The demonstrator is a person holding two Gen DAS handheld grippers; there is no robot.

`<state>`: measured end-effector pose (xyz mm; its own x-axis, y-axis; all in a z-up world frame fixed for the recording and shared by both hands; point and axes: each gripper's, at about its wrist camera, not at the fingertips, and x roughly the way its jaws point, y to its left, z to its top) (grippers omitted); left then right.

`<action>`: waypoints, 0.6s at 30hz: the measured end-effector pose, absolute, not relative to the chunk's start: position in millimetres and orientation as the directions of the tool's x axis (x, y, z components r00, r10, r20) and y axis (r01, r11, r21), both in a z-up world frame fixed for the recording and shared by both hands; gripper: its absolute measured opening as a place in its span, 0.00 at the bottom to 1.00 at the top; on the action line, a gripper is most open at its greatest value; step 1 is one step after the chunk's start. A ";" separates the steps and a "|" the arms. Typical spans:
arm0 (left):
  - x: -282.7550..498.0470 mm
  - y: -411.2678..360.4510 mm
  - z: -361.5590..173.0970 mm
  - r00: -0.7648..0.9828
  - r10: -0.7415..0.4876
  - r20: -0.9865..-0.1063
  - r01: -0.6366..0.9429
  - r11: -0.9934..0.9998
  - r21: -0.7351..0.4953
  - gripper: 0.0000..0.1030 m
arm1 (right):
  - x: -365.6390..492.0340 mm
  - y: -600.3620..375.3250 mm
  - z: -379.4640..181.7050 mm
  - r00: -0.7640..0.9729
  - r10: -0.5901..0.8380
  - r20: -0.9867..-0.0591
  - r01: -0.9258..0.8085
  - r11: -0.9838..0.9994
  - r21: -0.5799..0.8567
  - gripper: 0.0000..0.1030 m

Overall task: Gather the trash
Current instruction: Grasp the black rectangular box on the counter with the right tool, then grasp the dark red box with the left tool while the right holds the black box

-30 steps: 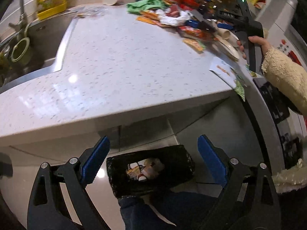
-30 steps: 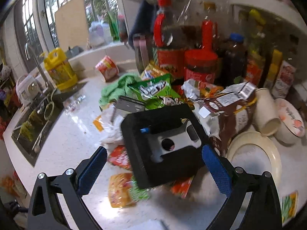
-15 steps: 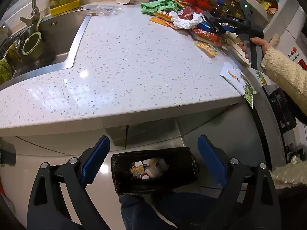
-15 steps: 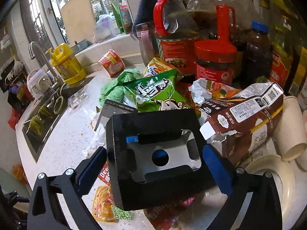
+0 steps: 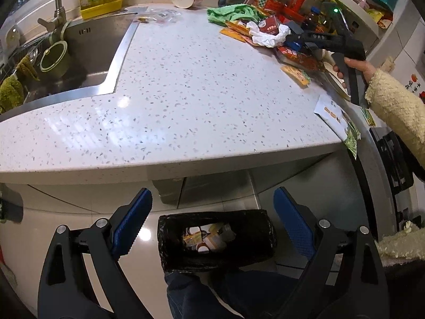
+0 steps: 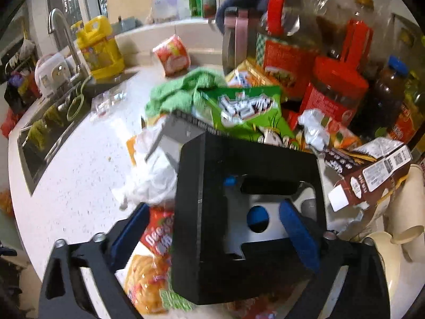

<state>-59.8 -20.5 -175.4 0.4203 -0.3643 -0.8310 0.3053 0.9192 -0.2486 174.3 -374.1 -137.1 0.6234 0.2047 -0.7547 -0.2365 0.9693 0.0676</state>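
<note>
My right gripper (image 6: 212,234) reaches into the litter heap at the back of the speckled white counter (image 5: 186,85). Its jaws have just been closing, and an open black box (image 6: 239,212) sits between them: the left blue pad lies outside the box's left wall, the right blue pad inside the cavity against the grey insert. I cannot tell whether the pads are pressing yet.

The box is matt black card, tilted, its mouth facing the camera, with a silver-grey cut-out liner pierced by a round hole. It rests on top of an orange snack packet (image 6: 148,279) and a red wrapper (image 6: 156,234), just beside crumpled white plastic (image 6: 151,175). Behind it lie a green snack bag (image 6: 247,111), a green cloth (image 6: 183,90) and a torn brown carton (image 6: 372,175); red-lidded jars (image 6: 337,87) stand further back.

My left gripper (image 5: 212,223) is released, jaws wide and holding nothing, and hangs over the black-lined bin (image 5: 216,239) on the floor below the counter edge. The bin already holds wrappers and small cups. In the left view the sink (image 5: 87,53) is at upper left, and a hand (image 5: 356,69) in a cream fleece sleeve grips the right tool.
</note>
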 end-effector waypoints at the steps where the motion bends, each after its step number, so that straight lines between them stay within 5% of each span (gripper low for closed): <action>1: -59.5 -19.1 -176.3 0.418 -0.365 -0.832 0.302 0.919 -0.252 0.88 | 174.7 -378.3 -133.8 0.628 0.226 -0.745 -0.231 0.968 0.099 0.55; 7: -56.4 -16.2 -178.4 0.418 -0.376 -0.827 0.299 0.916 -0.266 0.88 | 167.1 -376.8 -113.2 0.661 0.209 -0.721 -0.224 0.972 0.076 0.30; 18: 7.7 -58.9 -134.4 0.486 -0.468 -0.738 0.417 0.867 -0.275 0.88 | 78.9 -387.3 -45.1 0.778 0.311 -0.546 -0.215 0.948 0.235 0.28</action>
